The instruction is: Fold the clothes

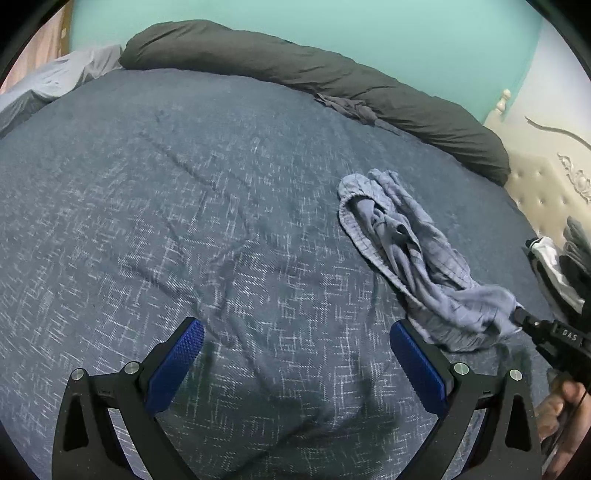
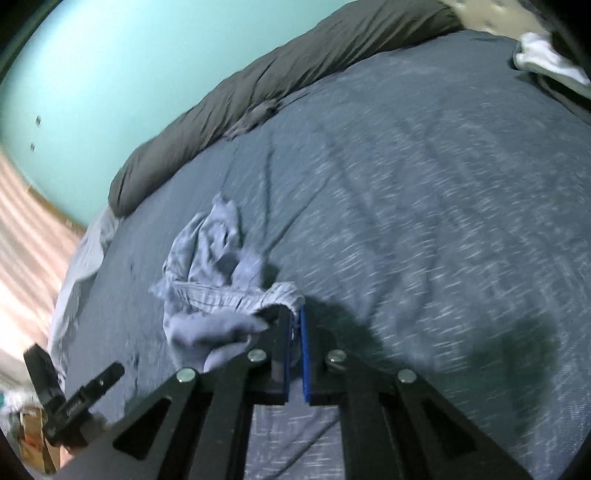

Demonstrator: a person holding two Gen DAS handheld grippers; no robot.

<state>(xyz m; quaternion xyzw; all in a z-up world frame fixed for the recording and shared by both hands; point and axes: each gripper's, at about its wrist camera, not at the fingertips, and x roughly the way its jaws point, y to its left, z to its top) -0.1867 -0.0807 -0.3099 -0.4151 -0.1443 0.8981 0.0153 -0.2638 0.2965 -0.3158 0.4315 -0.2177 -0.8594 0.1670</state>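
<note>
- Bedspread, dark blue with pale flecks, covers the whole working surface; turquoise wall behind it.
- Left gripper hovers over bare spread, jaws wide, nothing between them.
- Right gripper has its jaws pinched on one edge of the single pale-blue checked garment, which lies crumpled on the spread.
- One long dark-grey bolster runs along the far edge, a small dark cloth against it.
- Left view alone shows the cream tufted headboard; right view alone shows a pink striped curtain.
</note>
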